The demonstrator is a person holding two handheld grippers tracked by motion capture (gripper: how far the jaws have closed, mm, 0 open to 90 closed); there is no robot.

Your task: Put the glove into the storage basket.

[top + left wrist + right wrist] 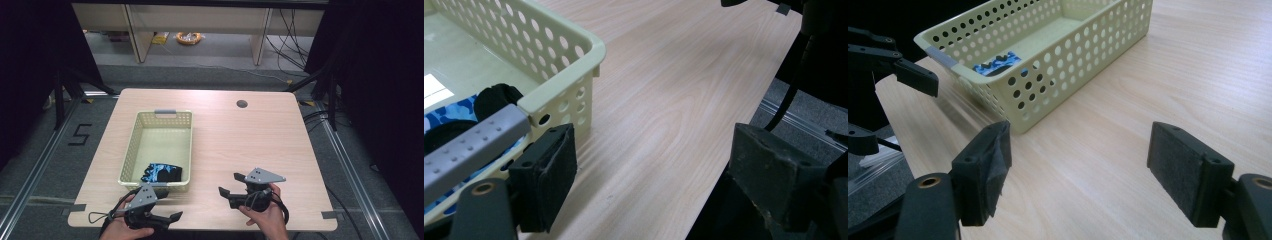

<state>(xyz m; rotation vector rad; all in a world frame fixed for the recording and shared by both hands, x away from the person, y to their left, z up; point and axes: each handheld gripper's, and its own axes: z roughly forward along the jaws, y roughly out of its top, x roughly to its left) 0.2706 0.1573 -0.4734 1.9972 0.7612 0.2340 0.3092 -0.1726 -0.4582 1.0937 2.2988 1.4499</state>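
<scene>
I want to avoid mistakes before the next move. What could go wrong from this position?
1. The left gripper is open right beside the basket; a finger sits near the basket's corner, so moving in may push the light basket.
2. The blue and black cloth item lies against the near wall, so reaching it may catch the rim.
3. The right gripper is close to the left one; they may collide.

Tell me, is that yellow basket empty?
No. The basket holds one blue-and-black cloth item at its near end; the rest is bare.
</scene>
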